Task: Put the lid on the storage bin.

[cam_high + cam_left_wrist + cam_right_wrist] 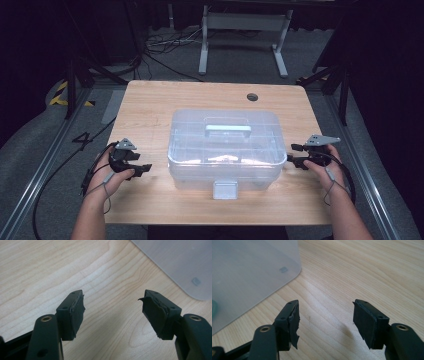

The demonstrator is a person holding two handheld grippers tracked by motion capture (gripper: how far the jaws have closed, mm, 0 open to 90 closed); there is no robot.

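A clear plastic storage box (225, 150) with a pale green handle (228, 130) on its lid and a grey front latch (225, 189) sits shut in the middle of the wooden table (150, 105). My left gripper (143, 167) rests on the table left of the box, open, nothing between its jaws. My right gripper (295, 153) is just right of the box, open and empty too. In the left gripper view the open gripper (111, 308) faces bare wood with the box corner (180, 265) at upper right. In the right gripper view the gripper (325, 320) has the box (249, 272) at upper left.
A round cable hole (252, 96) lies near the table's far edge. Beyond the table stand a white desk frame (242, 35) and loose cables on the grey floor. Bare wood lies on both sides of the box and in front of it.
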